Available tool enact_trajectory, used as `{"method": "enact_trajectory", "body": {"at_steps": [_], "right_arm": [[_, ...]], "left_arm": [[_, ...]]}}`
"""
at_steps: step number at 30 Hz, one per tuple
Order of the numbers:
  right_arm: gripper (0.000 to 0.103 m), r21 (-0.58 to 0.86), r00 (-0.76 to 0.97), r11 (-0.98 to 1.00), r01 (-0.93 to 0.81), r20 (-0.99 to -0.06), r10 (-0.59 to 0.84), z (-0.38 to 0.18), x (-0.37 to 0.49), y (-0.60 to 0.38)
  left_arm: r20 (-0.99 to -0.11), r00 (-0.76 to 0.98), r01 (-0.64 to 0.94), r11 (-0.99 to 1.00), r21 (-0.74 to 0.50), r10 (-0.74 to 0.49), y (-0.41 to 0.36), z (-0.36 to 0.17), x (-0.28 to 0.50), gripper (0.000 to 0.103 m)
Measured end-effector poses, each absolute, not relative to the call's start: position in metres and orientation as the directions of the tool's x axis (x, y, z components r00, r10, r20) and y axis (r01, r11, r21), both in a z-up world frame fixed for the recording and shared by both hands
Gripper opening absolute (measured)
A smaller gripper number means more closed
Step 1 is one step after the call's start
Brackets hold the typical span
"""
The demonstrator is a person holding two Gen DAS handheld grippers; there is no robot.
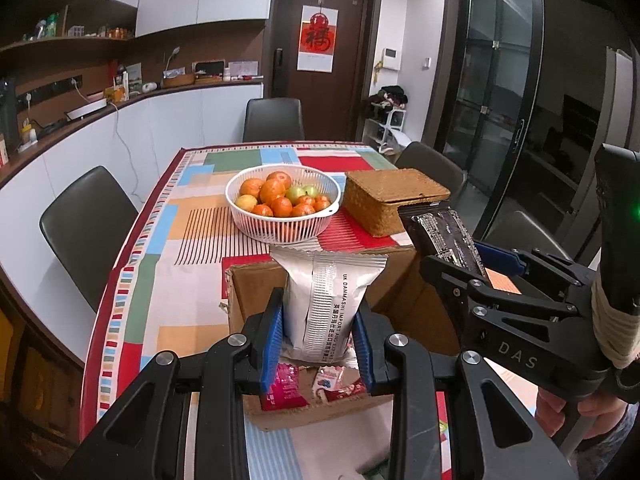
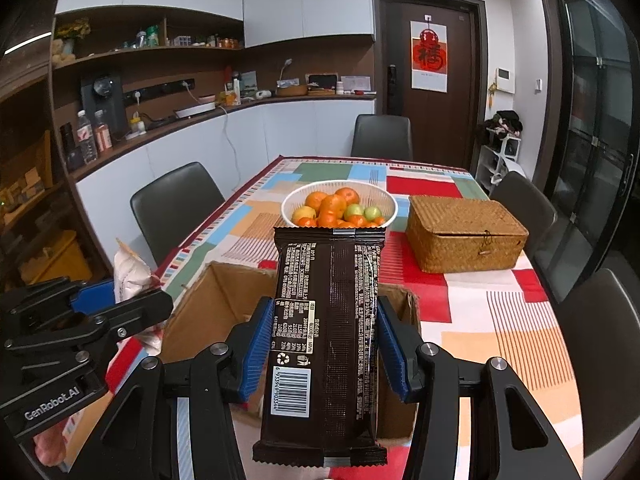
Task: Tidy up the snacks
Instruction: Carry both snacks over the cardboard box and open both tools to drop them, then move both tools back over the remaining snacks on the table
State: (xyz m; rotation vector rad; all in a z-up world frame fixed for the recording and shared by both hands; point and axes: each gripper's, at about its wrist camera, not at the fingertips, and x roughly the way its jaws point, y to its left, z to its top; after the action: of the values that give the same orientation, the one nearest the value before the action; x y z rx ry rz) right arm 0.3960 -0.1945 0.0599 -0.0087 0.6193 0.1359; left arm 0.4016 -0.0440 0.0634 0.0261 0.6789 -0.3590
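Your left gripper (image 1: 318, 340) clamps the silver pouch (image 1: 326, 300) and your right gripper (image 2: 322, 344) the dark snack bar (image 2: 326, 320), both above the open cardboard box (image 2: 216, 304) near the table's front edge, with fruit basket (image 1: 280, 224) and wicker box (image 2: 466, 236) just behind.
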Motion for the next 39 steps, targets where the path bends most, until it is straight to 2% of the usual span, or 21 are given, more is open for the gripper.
{"method": "enact_trajectory", "body": {"at_steps": [7, 9, 11, 13, 26, 39], "right_arm": [[0.051, 0.046, 0.783, 0.993, -0.108, -0.611, 0.114, 0.043, 0.419, -0.197], [0.051, 0.049, 0.775, 0.993, -0.105, -0.622, 0.113, 0.039, 0.423, -0.196], [0.056, 0.041, 0.771, 0.995, -0.092, -0.629, 0.097, 0.036, 0.424, -0.196], [0.063, 0.03, 0.773, 0.996, -0.087, -0.628, 0.086, 0.037, 0.423, -0.195], [0.063, -0.029, 0.823, 0.987, -0.161, -0.556, 0.118, 0.05, 0.339, -0.177], [0.063, -0.016, 0.807, 0.981, -0.194, -0.571, 0.15, 0.029, 0.264, -0.168]], "left_arm": [[-0.659, 0.693, 0.311, 0.946, -0.094, -0.293, -0.049, 0.045, 0.426, 0.033], [-0.669, 0.686, 0.305, 0.948, -0.093, -0.286, -0.049, 0.042, 0.43, 0.044], [-0.669, 0.684, 0.309, 0.946, -0.095, -0.291, -0.048, 0.039, 0.427, 0.049], [-0.664, 0.696, 0.302, 0.951, -0.073, -0.272, -0.046, 0.039, 0.419, 0.049], [-0.575, 0.773, 0.327, 0.945, 0.002, -0.266, -0.033, 0.063, 0.332, 0.057], [-0.592, 0.751, 0.363, 0.932, 0.002, -0.292, -0.025, 0.04, 0.259, 0.057]]}}
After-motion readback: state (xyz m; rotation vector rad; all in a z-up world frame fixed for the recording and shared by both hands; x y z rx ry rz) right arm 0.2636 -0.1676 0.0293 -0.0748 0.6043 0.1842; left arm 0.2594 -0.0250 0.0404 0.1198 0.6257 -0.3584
